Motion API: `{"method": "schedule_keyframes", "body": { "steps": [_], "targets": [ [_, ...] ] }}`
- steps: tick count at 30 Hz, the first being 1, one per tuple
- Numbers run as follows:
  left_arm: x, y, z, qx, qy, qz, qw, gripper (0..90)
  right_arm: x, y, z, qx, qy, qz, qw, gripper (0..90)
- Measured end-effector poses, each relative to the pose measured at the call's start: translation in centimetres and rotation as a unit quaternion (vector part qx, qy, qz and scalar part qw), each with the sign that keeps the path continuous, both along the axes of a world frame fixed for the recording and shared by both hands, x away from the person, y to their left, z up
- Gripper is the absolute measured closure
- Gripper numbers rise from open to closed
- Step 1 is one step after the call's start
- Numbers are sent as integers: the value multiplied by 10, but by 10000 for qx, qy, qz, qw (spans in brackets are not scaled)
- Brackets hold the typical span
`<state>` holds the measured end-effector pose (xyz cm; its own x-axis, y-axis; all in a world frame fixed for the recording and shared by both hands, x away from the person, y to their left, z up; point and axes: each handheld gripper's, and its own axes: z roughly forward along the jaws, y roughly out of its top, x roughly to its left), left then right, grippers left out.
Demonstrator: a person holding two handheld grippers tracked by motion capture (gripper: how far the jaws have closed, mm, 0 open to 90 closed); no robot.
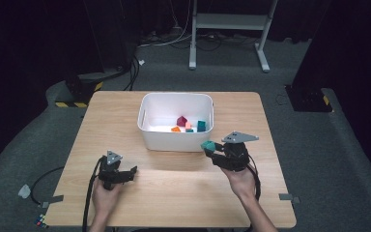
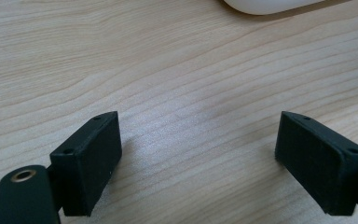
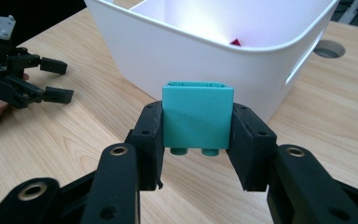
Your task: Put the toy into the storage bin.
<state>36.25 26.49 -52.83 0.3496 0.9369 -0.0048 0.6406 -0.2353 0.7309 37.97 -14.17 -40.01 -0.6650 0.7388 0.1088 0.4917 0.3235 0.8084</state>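
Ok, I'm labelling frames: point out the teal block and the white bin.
teal block (image 3: 196, 116), right gripper view, its front face.
white bin (image 1: 174, 140), high view, its near outer wall.

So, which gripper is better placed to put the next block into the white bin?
The right gripper: it already clamps the teal block just outside the white bin. The left gripper is open, holds nothing, and sits farther back over the table.
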Motion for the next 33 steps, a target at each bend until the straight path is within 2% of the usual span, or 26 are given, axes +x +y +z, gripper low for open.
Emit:
{"method": "schedule_keyframes", "body": {
  "steps": [7,14,24,33],
  "targets": [
    [0,0,0,-1,0,1,10000,146,4,5,16,-132,-108,93,9998,585],
    [0,0,0,-8,-3,6,10000,146,10,7,32,-1,-160,152,9998,585],
    [0,0,0,-9,-3,7,10000,146,20,9,42,119,-94,134,9998,585],
    [0,0,0,0,0,0,10000,146,30,16,50,118,-142,114,9998,585]
  ]
}}
